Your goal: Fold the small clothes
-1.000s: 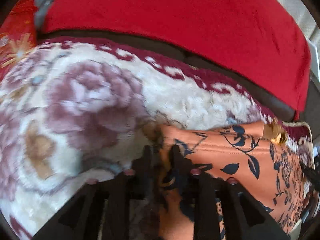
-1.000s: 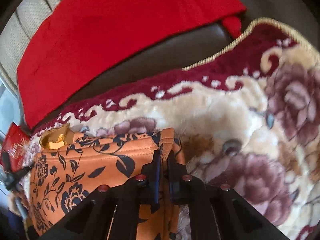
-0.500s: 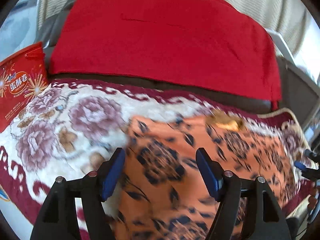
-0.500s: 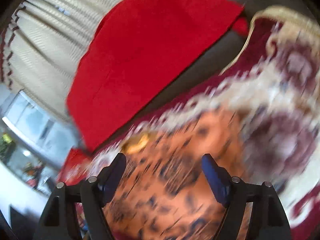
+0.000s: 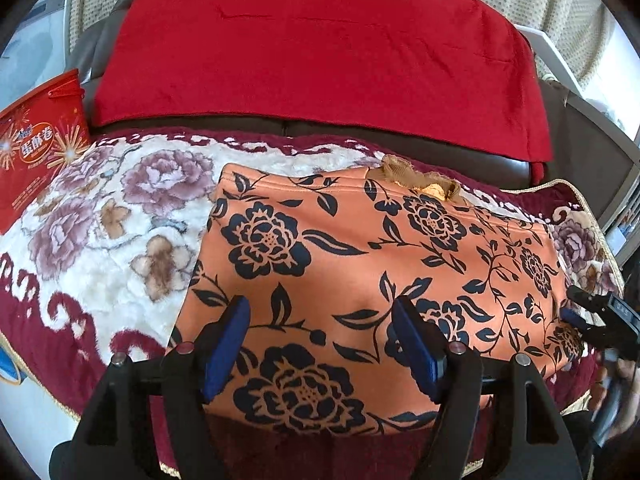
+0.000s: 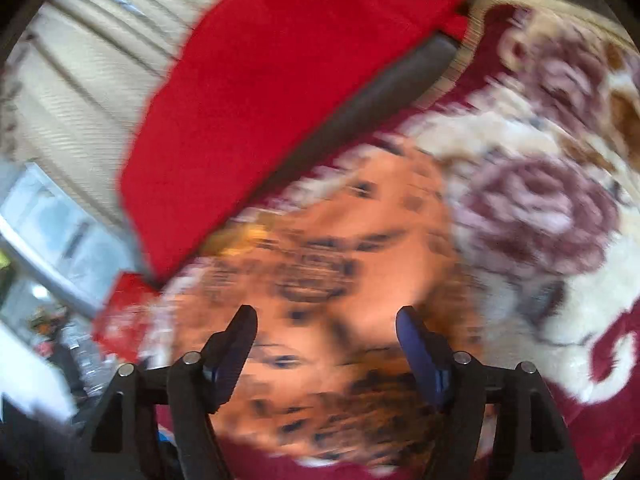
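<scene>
An orange garment with a dark blue flower print (image 5: 360, 264) lies folded flat on a floral plush blanket (image 5: 120, 216). A tan lace edge (image 5: 416, 178) peeks out at its far side. My left gripper (image 5: 322, 322) is open and empty, held above the garment's near part. My right gripper (image 6: 326, 330) is open and empty above the same garment (image 6: 360, 264); that view is motion-blurred. The right gripper also shows at the right edge of the left wrist view (image 5: 600, 316).
A red cloth (image 5: 320, 52) covers the dark sofa backrest behind the blanket. A red snack box (image 5: 36, 160) stands at the far left. Pale curtains (image 6: 80, 92) and a window lie beyond the sofa.
Both grippers let go of the garment's far corners, opened, and drew back and up. The garment now lies folded on the blanket.
</scene>
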